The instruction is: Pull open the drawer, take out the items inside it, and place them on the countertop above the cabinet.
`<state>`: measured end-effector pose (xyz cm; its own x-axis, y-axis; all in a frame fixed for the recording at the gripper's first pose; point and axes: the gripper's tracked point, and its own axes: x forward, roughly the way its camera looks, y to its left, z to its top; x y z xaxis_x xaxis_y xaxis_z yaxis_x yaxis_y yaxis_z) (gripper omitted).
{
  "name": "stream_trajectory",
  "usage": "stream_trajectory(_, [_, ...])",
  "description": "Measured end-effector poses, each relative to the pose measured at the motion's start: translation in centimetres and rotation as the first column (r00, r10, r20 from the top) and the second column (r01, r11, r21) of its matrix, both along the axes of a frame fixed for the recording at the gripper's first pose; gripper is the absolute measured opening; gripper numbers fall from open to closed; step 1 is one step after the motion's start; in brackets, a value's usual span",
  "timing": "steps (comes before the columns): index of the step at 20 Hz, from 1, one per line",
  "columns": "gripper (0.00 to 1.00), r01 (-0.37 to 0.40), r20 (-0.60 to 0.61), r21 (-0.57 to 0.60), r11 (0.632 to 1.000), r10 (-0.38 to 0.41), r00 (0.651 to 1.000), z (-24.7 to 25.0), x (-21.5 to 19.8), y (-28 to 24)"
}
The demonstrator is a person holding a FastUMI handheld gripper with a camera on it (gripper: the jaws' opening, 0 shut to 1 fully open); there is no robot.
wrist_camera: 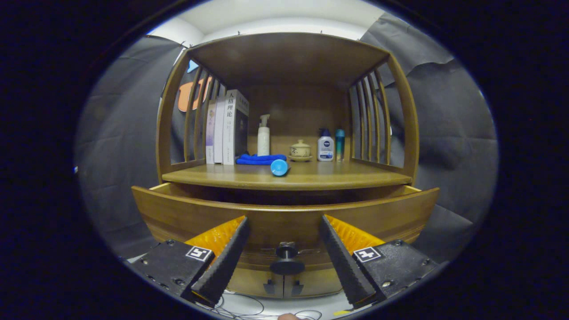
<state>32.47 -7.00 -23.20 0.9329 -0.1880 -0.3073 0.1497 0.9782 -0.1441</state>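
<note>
The wooden drawer (186,213) stands pulled out below the countertop (311,178), and its inside is hidden behind its front panel. Its dark round knob (286,260) sits between my fingers, a little ahead of them. My gripper (284,231) is open, with nothing between the fingers. A blue cylinder-shaped item (279,167) lies on the countertop near its front edge, round end toward me.
At the back of the countertop stand books (226,129), a white pump bottle (263,138), a folded blue cloth (258,159), a small lidded pot (300,150), a white bottle (325,146) and a teal bottle (340,144). Slatted sides and a top shelf enclose it. Cabinet doors (284,284) lie below the drawer.
</note>
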Motion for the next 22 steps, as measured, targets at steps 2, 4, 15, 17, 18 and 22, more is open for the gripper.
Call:
stream_trajectory(2, [1.0, 0.006, -0.007, -0.003, 1.0, -0.006, 1.0, -0.2, 1.5, -0.2])
stream_trajectory(4, [1.0, 0.01, -0.013, -0.002, 1.0, -0.01, 1.0, -0.4, 2.9, -0.4])
stream_trajectory(15, [1.0, 0.026, -0.068, 0.007, 1.0, -0.025, 0.997, -0.7, 4.9, -0.8])
stream_trajectory(17, [1.0, 0.01, -0.05, 0.014, 1.0, -0.01, 0.999, 0.4, 4.3, -0.3])
stream_trajectory(18, [1.0, 0.0, -0.041, 0.013, 1.0, 0.0, 0.999, 1.0, 3.6, -0.2])
stream_trajectory(22, [1.0, -0.06, -0.026, 0.013, 0.998, 0.061, 0.998, 3.9, -0.5, 1.7])
